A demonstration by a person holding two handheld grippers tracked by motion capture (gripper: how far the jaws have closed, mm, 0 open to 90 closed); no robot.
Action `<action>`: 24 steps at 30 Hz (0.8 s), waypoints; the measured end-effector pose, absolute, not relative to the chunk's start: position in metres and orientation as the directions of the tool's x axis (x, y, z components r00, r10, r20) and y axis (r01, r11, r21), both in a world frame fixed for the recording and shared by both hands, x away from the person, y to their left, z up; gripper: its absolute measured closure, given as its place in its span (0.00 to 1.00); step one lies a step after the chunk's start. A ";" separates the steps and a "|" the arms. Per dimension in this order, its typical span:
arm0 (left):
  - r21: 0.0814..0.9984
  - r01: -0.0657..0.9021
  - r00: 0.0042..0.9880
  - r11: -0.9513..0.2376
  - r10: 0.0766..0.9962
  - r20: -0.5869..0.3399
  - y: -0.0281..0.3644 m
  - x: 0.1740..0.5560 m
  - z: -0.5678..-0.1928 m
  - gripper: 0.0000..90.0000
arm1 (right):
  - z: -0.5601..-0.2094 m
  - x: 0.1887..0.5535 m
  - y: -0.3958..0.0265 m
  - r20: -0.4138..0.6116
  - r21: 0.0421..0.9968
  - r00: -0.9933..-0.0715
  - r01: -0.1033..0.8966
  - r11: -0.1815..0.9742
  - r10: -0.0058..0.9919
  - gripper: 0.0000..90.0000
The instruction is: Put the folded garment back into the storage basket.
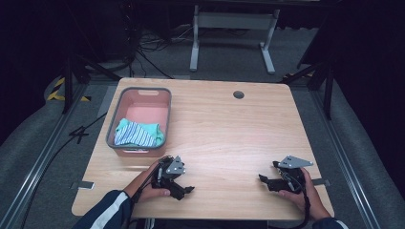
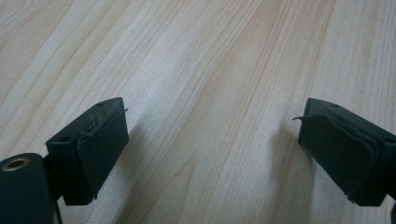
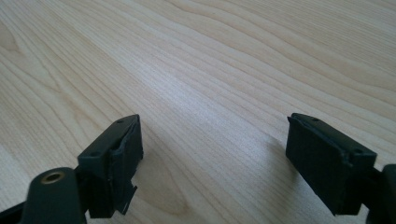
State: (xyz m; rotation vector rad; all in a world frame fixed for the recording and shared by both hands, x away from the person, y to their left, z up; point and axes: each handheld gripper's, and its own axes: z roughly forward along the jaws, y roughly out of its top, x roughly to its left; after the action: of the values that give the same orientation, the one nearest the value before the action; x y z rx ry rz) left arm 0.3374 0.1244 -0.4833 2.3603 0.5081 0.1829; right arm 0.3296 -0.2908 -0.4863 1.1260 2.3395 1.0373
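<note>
Looking down from the high view, I see one wooden table [image 1: 224, 129] with light grain and rounded corners, and one round dark hole [image 1: 238, 94] near its far edge. The room around it is dark, with grey carpet floor [image 1: 229, 52], black cables [image 1: 143, 45] lying behind the table, and one white metal frame [image 1: 234, 28] standing farther back. On the left side of the floor I notice yellow and black tape [image 1: 57, 90]. On the table I count one pink basket [image 1: 159, 98] with a grey rim, standing at the far left part, and inside it, at the near end, one folded cloth [image 1: 138, 133] in teal with blue and white stripes. I count two grippers and two hands. My left gripper [image 1: 184, 190] rests at the near edge, just in front of the basket, held by the left hand [image 1: 148, 183], which comes out of a dark sleeve with white stripes [image 1: 107, 212]. My right gripper [image 1: 262, 180] is well apart at the near right, held by the right hand [image 1: 305, 193]. In the left gripper view the two black jaws stand wide apart with only bare wood between them, and the right gripper view shows the same: jaws wide, nothing held.
</note>
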 end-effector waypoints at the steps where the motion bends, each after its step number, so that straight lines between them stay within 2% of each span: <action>1: 0.668 0.314 0.912 -0.675 0.411 -0.013 0.124 0.337 -0.483 0.07 | -0.486 0.330 -0.291 0.005 0.739 -0.626 0.528 0.419 0.780 0.21; 24: 0.664 0.312 0.913 -0.679 0.407 -0.014 0.121 0.338 -0.484 0.04 | -0.486 0.330 -0.291 0.005 0.738 -0.629 0.527 0.422 0.778 0.21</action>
State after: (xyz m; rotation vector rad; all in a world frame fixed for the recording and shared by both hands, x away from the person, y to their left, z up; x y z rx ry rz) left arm 0.3382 0.1213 -0.4838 2.3681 0.5099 0.1753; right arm 0.3301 -0.2914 -0.4864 1.1213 2.3429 1.0356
